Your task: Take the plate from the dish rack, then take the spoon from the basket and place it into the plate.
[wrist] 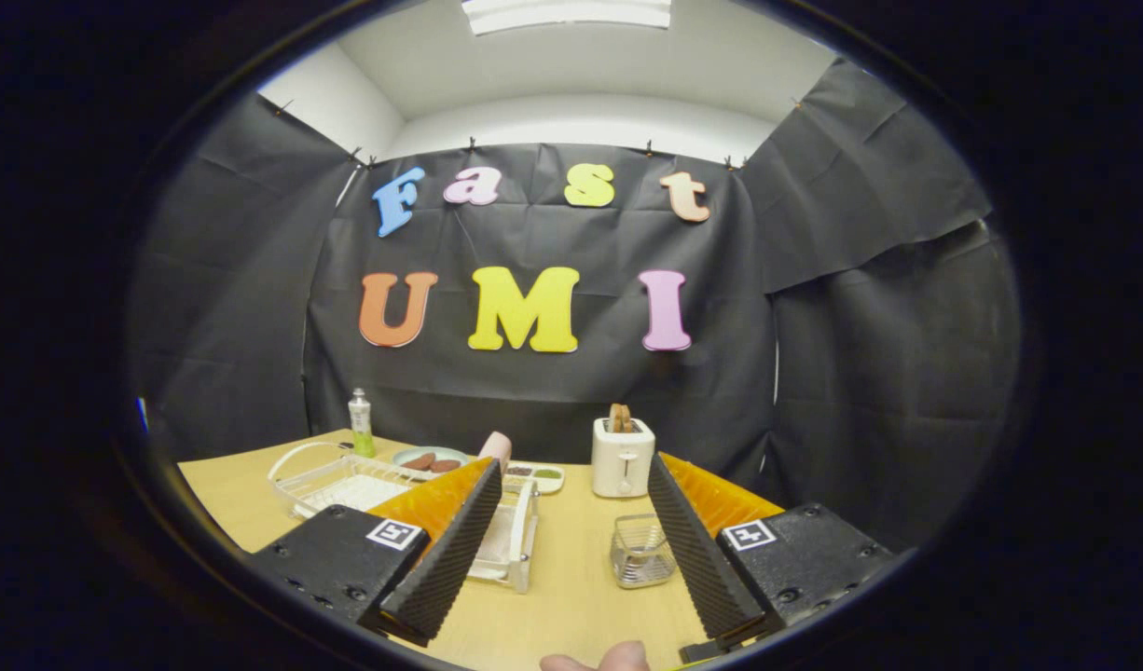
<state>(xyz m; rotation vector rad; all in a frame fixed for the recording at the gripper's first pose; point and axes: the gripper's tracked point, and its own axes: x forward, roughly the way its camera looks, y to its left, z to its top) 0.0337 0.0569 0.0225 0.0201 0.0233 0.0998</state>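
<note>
Fingertips (598, 660) nearest; tool (571, 578) open, empty. First step: we reach for the rack (508, 540), left of the basket (642, 552).

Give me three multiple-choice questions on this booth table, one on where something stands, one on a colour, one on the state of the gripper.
1. Where does the toaster stand?
A. beyond the fingers, near the table's far edge
B. inside the dish rack
C. between the fingertips

2. What colour is the toaster?
A. red
B. white
C. blue

3. How does the gripper stand?
A. shut on the wire basket
B. shut on a plate
C. open, holding nothing

Answers: 1 A, it sits far across the table by the black wall. 2 B, its body is white. 3 C, the fingers are wide apart, with the wire basket untouched by the right finger.
</note>
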